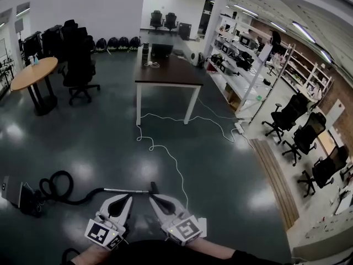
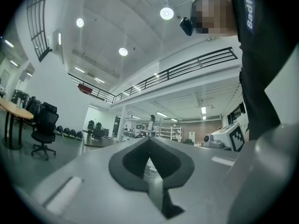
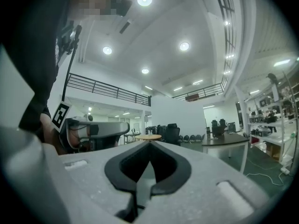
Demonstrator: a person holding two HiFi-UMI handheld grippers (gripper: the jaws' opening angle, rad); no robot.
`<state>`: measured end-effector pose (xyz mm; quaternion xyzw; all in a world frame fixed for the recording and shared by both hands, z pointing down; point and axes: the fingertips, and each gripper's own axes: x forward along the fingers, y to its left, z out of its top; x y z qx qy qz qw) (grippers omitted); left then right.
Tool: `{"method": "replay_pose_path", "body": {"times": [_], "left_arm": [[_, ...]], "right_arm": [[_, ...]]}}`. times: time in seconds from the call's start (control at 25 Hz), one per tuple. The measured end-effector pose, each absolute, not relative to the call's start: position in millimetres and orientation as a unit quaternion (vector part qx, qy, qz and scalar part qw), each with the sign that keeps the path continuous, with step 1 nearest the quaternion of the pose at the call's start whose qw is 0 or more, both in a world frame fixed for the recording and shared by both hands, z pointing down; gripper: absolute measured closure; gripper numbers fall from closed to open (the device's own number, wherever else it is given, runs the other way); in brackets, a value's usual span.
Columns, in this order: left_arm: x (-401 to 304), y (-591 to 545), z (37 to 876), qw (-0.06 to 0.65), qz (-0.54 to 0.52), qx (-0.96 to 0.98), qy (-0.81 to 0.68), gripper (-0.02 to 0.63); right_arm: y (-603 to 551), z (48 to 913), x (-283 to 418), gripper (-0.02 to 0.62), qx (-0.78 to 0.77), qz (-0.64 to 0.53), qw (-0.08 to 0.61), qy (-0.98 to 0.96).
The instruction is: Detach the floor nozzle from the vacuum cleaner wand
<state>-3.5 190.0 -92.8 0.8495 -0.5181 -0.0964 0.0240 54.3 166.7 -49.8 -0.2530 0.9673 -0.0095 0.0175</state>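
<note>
In the head view the vacuum cleaner lies on the dark floor at the lower left. Its body (image 1: 12,193) is at the left edge and its black hose (image 1: 55,185) is coiled beside it. The chrome wand (image 1: 126,191) runs right to the small dark floor nozzle (image 1: 153,188). Both grippers are held side by side just nearer than the wand and nozzle, above the floor. My left gripper (image 1: 128,197) (image 2: 149,140) is shut with nothing between its jaws. My right gripper (image 1: 154,199) (image 3: 149,143) is shut too, and empty. Neither gripper view shows the vacuum.
A white cable (image 1: 168,156) snakes across the floor from the nozzle area toward a dark table (image 1: 168,72). A round wooden table (image 1: 33,73) and office chairs (image 1: 80,70) stand at the back left. Shelving (image 1: 248,65) and more chairs (image 1: 303,139) line the right.
</note>
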Motion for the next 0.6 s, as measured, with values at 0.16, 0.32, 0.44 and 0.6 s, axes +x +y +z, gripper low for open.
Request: {"method": "replay_pose_path", "body": {"times": [0.16, 0.32, 0.44, 0.6], "left_arm": [[2, 187, -84, 0.032, -0.086, 0.85, -0.519, 0.606], [11, 179, -77, 0.038, -0.074, 0.847, -0.525, 0.606], [23, 168, -72, 0.036, -0.06, 0.842, -0.534, 0.606], [40, 159, -65, 0.039, -0.044, 0.833, -0.551, 0.606]], "right_arm": [[164, -43, 61, 0.595, -0.255, -0.009, 0.017, 0.967], [154, -41, 77, 0.595, -0.26, -0.012, 0.011, 0.966], [143, -36, 95, 0.595, -0.26, -0.022, 0.017, 0.965], [132, -28, 118, 0.595, -0.259, -0.045, 0.023, 0.965]]}}
